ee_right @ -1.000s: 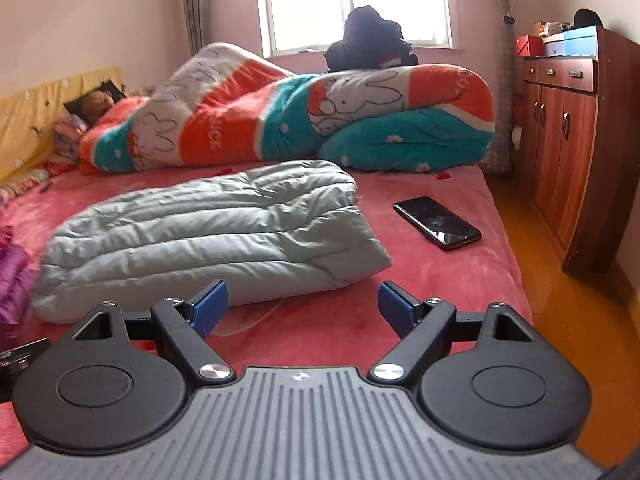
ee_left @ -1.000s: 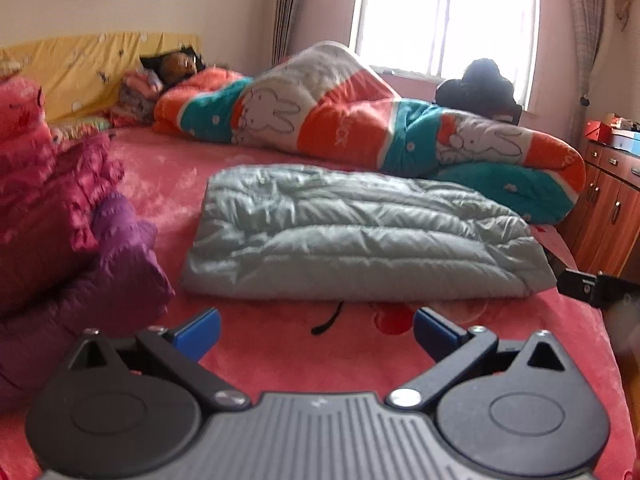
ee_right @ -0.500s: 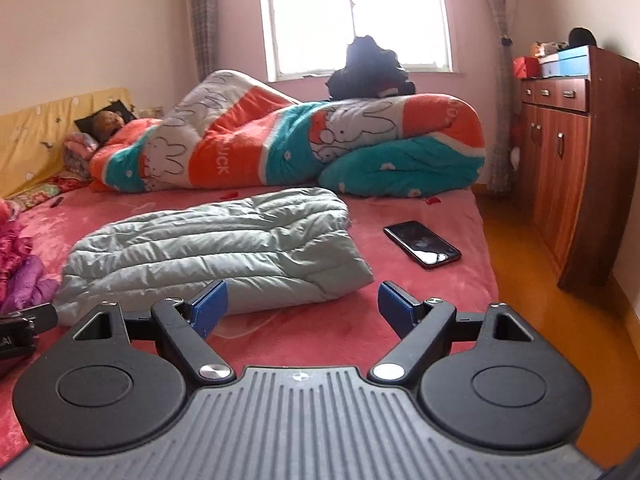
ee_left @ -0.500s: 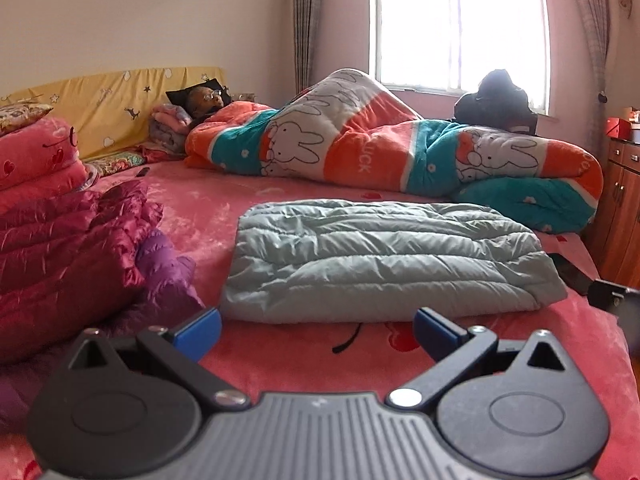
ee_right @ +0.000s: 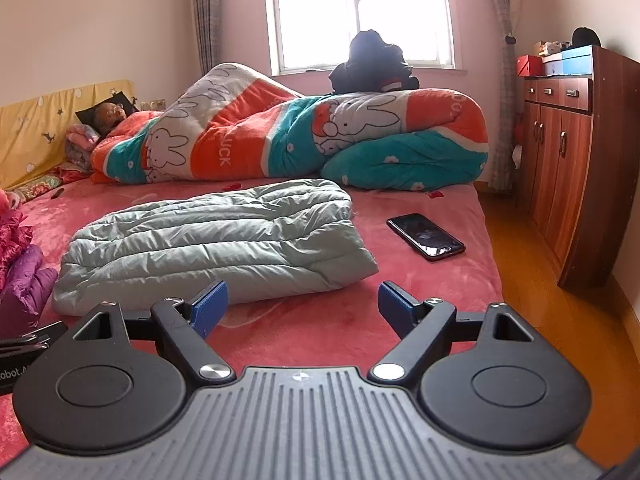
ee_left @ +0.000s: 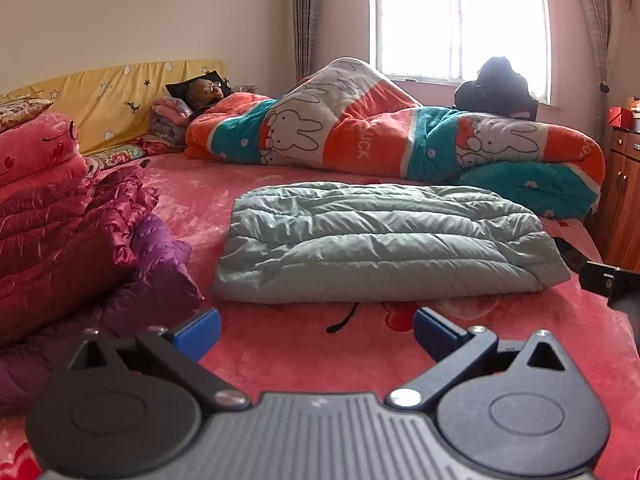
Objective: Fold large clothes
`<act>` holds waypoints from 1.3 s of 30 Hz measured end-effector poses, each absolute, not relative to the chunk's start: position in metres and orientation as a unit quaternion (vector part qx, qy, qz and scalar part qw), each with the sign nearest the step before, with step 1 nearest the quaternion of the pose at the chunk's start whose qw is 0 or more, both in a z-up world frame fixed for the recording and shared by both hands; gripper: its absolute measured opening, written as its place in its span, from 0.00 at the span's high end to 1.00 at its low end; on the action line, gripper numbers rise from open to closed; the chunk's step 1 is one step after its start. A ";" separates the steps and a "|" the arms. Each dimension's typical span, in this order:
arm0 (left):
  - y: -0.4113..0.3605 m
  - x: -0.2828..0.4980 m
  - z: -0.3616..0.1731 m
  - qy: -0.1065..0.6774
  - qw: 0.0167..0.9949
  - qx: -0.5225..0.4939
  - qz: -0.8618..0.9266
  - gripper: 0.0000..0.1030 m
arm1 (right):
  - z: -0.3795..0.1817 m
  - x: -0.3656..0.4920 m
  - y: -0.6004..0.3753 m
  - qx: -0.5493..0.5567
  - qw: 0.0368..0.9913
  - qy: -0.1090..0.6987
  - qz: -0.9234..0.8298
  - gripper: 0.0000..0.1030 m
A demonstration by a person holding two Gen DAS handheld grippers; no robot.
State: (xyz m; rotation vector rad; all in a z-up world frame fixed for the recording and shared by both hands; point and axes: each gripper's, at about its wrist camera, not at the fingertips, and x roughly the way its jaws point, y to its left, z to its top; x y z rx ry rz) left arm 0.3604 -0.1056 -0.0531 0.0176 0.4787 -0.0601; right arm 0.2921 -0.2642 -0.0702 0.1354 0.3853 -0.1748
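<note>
Only right wrist view shows phone (ee_right: 426, 236) beside jacket (ee_right: 216, 240).

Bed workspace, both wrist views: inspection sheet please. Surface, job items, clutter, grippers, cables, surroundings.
Surface: pink bed cover, plush, with red prints.
Job's things: pale green padded garment lies folded flat mid-bed; magenta and purple padded garments heaped to its left.
Clutter: black phone lies flat on the bed, right of the green garment, apart from it.
Grippers: left gripper open, empty; right gripper open, empty; both short of the garment.
Cables: short black cord at the garment's near edge.
Surroundings: person lying under rabbit-print quilt beyond; wooden cabinet on the right; window behind.
</note>
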 end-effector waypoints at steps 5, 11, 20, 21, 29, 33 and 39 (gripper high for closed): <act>-0.106 0.363 -0.053 0.237 0.971 0.007 -0.029 0.01 | -0.070 0.292 -0.264 0.069 0.977 0.185 -0.083 0.01; -0.107 0.363 -0.051 0.228 0.973 0.011 -0.030 0.01 | -0.070 0.293 -0.265 0.066 0.978 0.182 -0.079 0.01; -0.106 0.363 -0.048 0.216 0.976 0.012 -0.027 0.01 | -0.067 0.292 -0.260 0.054 0.982 0.170 -0.070 0.01; -0.106 0.364 -0.049 0.215 0.976 0.012 -0.027 0.01 | -0.067 0.292 -0.260 0.053 0.982 0.170 -0.069 0.01; -0.105 0.365 -0.051 0.214 0.976 0.011 -0.028 0.01 | -0.069 0.293 -0.261 0.049 0.982 0.168 -0.069 0.00; -0.106 0.366 -0.052 0.214 0.976 0.012 -0.030 0.01 | -0.070 0.294 -0.260 0.049 0.982 0.170 -0.070 0.01; -0.108 0.368 -0.053 0.216 0.976 0.014 -0.033 0.01 | -0.071 0.295 -0.260 0.048 0.982 0.170 -0.070 0.00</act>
